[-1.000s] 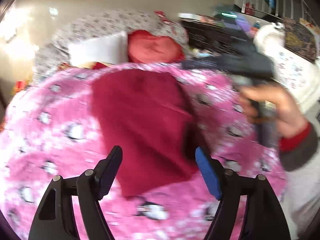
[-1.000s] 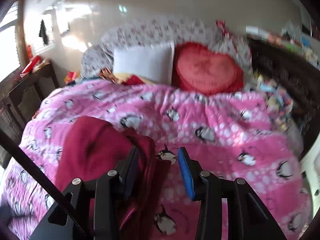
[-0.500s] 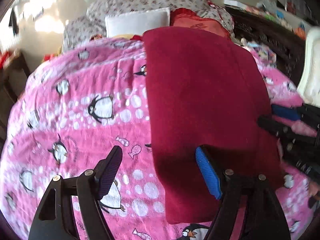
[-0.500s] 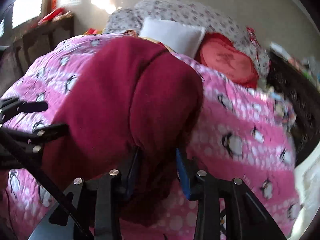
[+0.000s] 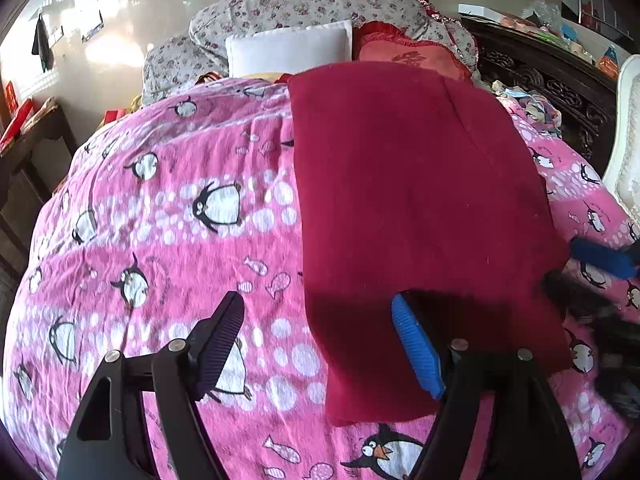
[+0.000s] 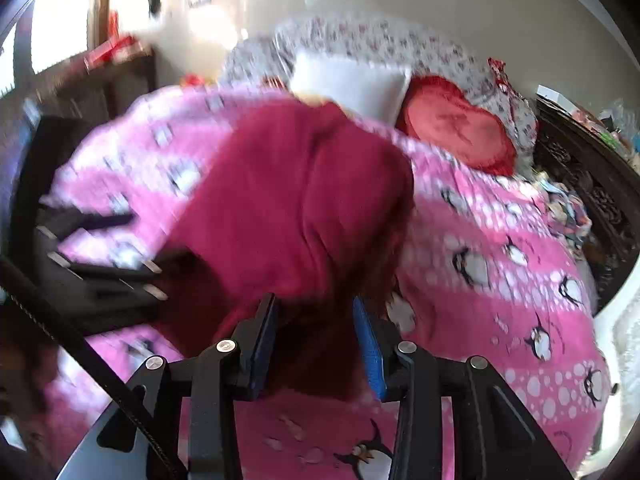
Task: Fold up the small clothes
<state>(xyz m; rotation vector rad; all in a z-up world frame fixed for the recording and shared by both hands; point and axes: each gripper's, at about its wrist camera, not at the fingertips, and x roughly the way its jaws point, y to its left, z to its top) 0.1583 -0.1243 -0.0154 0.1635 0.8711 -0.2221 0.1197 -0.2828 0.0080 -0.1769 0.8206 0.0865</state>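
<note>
Left wrist view: dark red garment [image 5: 416, 216] folded flat, right of centre on pink penguin blanket [image 5: 180, 208] | left gripper [image 5: 320, 344] jaws wide, empty | right gripper [image 6: 316, 340] narrow, clamping garment's bunched edge.

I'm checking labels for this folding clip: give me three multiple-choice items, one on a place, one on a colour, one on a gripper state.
1. Where does the red garment lie?
A. on the pink penguin blanket
B. on a chair
C. on the floor

2. What colour is the square pillow?
A. green
B. black
C. white

3. How is the left gripper?
A. shut on the pillow
B. open, holding nothing
C. shut on the blanket

Key: 1 A, the blanket shows on both sides of the garment; 2 C, it is plain white; 3 B, its fingers stand wide apart.
</note>
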